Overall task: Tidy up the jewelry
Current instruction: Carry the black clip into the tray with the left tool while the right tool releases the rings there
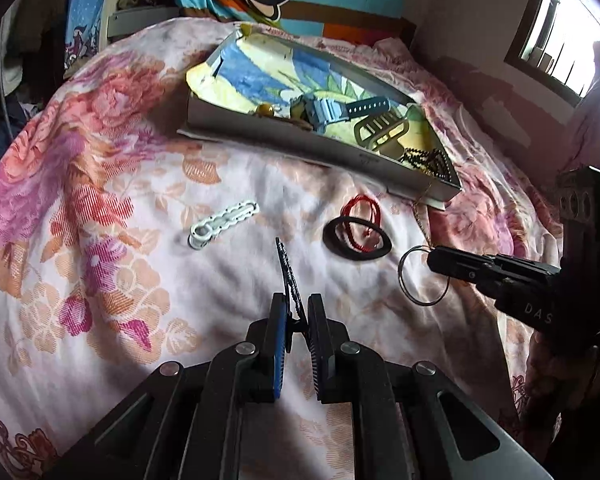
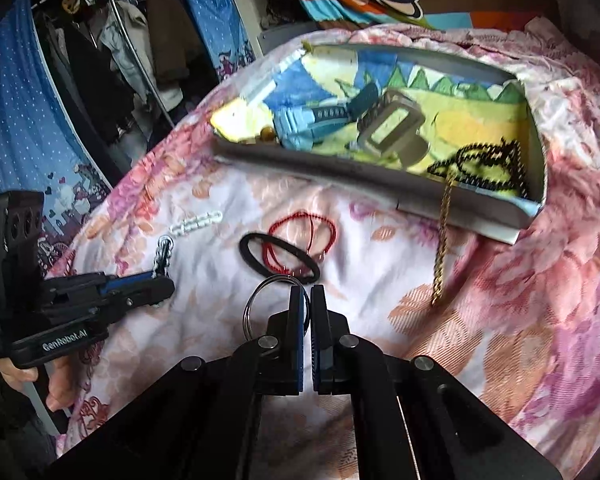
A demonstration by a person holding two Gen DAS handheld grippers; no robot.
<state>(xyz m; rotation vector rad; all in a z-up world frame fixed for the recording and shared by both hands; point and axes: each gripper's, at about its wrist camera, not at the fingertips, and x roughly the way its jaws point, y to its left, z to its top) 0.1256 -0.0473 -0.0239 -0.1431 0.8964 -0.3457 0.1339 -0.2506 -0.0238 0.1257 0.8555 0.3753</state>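
My left claw (image 1: 296,322) clamps a dark chain (image 1: 287,276), right claw (image 2: 309,300) clamps a wire ring (image 2: 260,300), box (image 2: 380,172) upper right.

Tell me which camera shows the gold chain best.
The right wrist view: the gold chain shows whole, draped over the box wall onto the bedspread. The left wrist view catches only a faint strand below the box corner.

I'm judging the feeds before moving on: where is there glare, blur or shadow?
Left wrist view: the window at upper right blows out white, and the left tongs cast a soft shadow on the floral bedspread. Right wrist view: the gold chain and the bedspread's right side smear with motion blur. Both views bend at the edges.
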